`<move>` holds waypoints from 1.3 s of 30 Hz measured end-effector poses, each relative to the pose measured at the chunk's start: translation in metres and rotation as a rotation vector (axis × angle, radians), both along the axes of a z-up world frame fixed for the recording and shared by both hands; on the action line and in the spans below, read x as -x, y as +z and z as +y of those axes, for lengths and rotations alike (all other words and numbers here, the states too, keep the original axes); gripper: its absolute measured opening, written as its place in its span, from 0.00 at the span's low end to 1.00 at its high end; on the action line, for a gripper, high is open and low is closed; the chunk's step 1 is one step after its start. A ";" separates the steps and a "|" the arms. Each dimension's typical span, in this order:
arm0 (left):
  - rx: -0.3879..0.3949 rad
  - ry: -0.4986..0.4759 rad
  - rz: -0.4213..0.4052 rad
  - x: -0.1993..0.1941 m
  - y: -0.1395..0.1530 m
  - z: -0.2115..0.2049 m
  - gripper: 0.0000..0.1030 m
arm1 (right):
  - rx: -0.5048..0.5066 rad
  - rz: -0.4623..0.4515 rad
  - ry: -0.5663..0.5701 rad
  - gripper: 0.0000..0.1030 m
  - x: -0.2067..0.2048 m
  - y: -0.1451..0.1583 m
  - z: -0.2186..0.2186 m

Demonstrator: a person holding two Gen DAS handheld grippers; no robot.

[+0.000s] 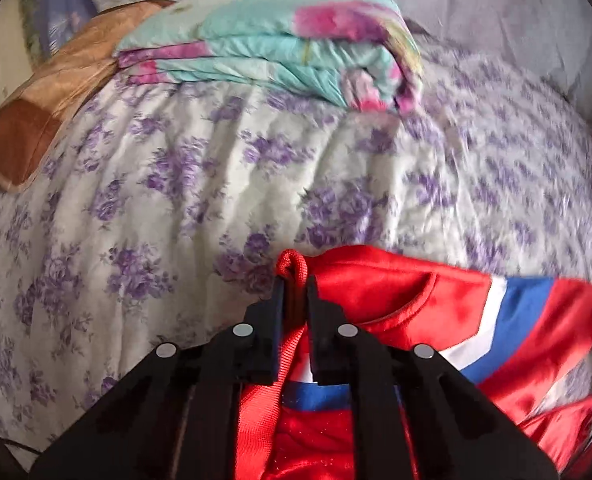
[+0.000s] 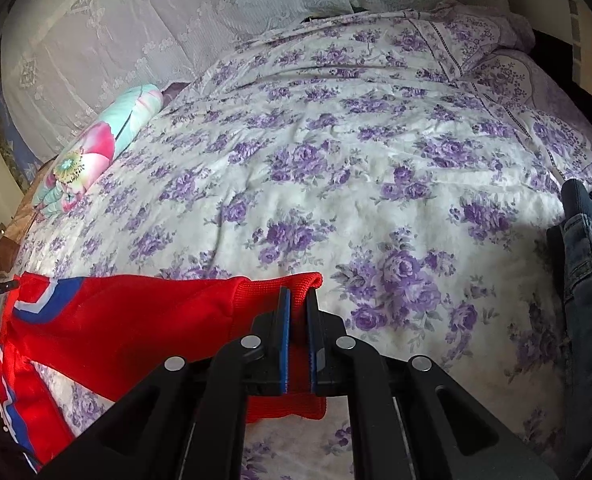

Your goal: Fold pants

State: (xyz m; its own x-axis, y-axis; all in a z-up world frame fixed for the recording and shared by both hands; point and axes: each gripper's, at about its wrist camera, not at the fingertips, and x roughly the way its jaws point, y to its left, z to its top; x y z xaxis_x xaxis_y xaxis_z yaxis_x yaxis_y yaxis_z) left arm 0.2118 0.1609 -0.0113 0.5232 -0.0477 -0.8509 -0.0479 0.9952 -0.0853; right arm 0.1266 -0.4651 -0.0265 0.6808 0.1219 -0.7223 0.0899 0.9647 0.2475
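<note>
Here, left tongs [image 1: 295,280] and right tongs [image 2: 299,295] each pinched the limp, slippery red satin pants' [image 2: 135,312] ribbed edge, clamped tight above the floral-sheeted bed [image 2: 336,160].

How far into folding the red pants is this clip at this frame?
Early. Done: both ends gripped. The left gripper is shut on a ribbed edge of the red pants, the right gripper on another ribbed edge. In hand: the pants hang stretched between them over the floral bedspread. Left: no finished fold shows; laying down and folding remain.
</note>
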 end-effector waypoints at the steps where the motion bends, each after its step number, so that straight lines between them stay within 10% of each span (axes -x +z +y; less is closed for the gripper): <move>1: 0.011 0.021 -0.012 0.000 0.003 0.005 0.08 | -0.003 -0.008 -0.001 0.07 0.000 0.003 -0.001; 16: 0.088 0.227 -0.188 0.003 0.028 0.041 0.08 | 0.032 -0.209 0.030 0.07 -0.028 0.065 0.016; 22: 0.028 0.251 -0.026 -0.030 -0.016 0.045 0.21 | 0.241 0.121 -0.060 0.40 -0.082 -0.001 0.030; 28: 0.165 0.261 -0.101 0.017 0.030 0.076 0.72 | 0.129 -0.023 -0.109 0.74 0.010 0.042 0.003; 32: 0.177 0.247 -0.093 0.082 0.049 0.084 0.79 | 0.060 -0.031 -0.048 0.79 0.101 0.052 -0.004; 39: 0.262 0.203 0.067 0.191 -0.003 0.071 0.79 | -0.073 0.003 -0.030 0.83 0.228 0.011 0.010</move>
